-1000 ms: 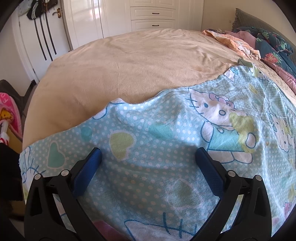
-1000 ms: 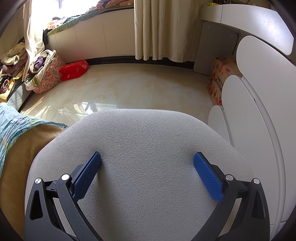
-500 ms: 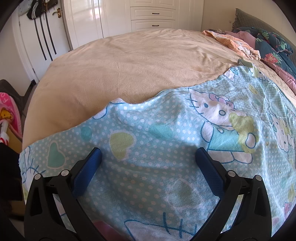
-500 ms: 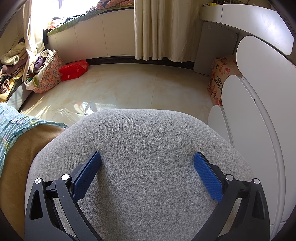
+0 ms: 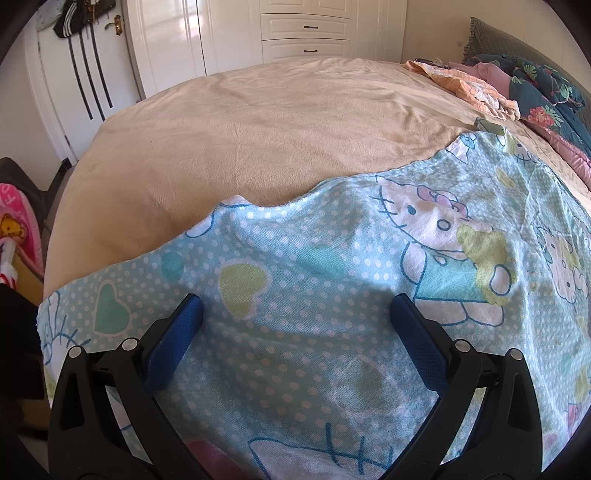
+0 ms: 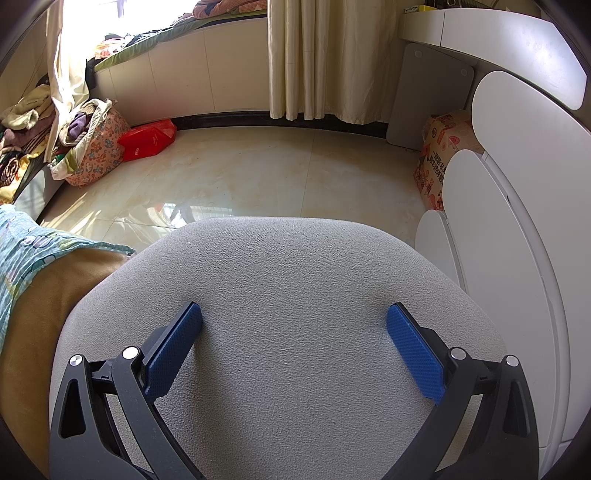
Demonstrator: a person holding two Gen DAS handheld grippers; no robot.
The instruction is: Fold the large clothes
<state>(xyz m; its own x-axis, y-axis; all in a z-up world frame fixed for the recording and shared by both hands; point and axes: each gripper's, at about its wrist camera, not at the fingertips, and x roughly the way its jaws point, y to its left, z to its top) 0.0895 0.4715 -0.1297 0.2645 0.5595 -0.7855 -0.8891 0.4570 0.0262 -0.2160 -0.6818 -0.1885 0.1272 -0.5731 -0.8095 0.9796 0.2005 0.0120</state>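
Note:
A light blue cloth (image 5: 332, 280) with white dots, hearts and cartoon cats lies spread over the near part of the beige bed (image 5: 258, 129). My left gripper (image 5: 295, 306) hovers open just above it, blue fingers (image 5: 177, 332) wide apart and nothing between them. In the right wrist view my right gripper (image 6: 293, 314) is open over a grey padded seat (image 6: 288, 295), away from the bed. A strip of the same blue cloth (image 6: 14, 251) shows at that view's left edge.
Pillows and a peach and pink pile of bedding (image 5: 480, 88) sit at the bed's far right. White wardrobes (image 5: 303, 33) stand behind. Right view: tiled floor (image 6: 258, 173), red bag (image 6: 147, 140), floral bag (image 6: 96, 151), cardboard box (image 6: 443, 155), white curved shelves (image 6: 517, 221).

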